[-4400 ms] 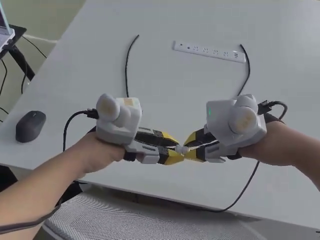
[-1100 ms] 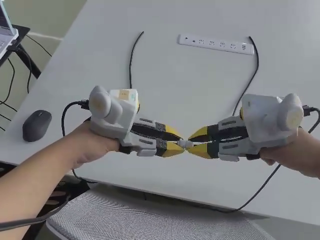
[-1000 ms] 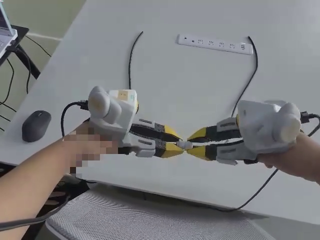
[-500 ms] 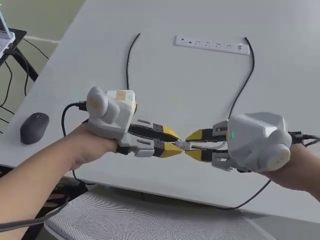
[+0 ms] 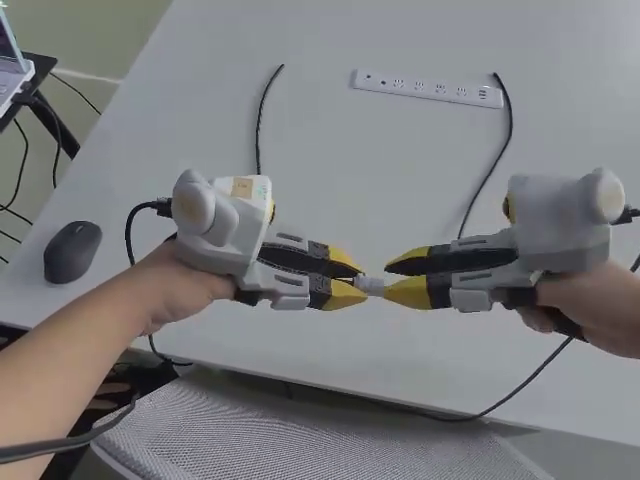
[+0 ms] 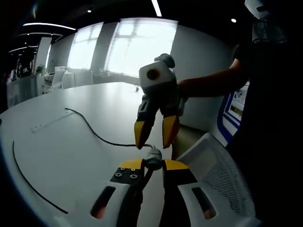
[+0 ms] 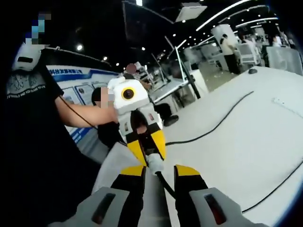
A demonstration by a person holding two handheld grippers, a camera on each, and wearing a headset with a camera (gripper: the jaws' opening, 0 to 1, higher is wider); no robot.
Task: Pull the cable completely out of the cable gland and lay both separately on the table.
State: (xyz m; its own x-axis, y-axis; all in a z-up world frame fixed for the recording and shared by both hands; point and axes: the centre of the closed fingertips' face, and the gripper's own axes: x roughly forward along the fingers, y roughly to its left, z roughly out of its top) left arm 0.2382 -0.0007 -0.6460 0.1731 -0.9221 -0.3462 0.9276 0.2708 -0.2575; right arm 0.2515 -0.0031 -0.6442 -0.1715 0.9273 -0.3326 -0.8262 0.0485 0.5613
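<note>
My left gripper (image 5: pixel 355 278) is shut on the small pale cable gland (image 5: pixel 369 286) above the table's front edge. In the left gripper view the gland (image 6: pixel 153 159) sits pinched between my own yellow tips (image 6: pixel 154 164). My right gripper (image 5: pixel 392 278) faces it tip to tip, jaws apart and open. The right gripper view shows the gland (image 7: pixel 154 163) held by the left gripper (image 7: pixel 151 151), with a thin black cable (image 7: pixel 165 182) running out of it, down between my open right jaws (image 7: pixel 158 171), untouched. From the left gripper view the right gripper (image 6: pixel 155 137) hangs just beyond the gland.
A white power strip (image 5: pixel 425 88) lies at the far side of the white table (image 5: pixel 380 180), its black lead (image 5: pixel 490 170) trailing toward the right hand. Another black cable (image 5: pixel 262 110) lies at the left. A dark mouse (image 5: pixel 70 250) sits at the left edge. A mesh chair (image 5: pixel 250 440) stands below.
The right gripper has rolled in the hand and drawn back slightly to the right. The left gripper has kept the gland and hardly moved.
</note>
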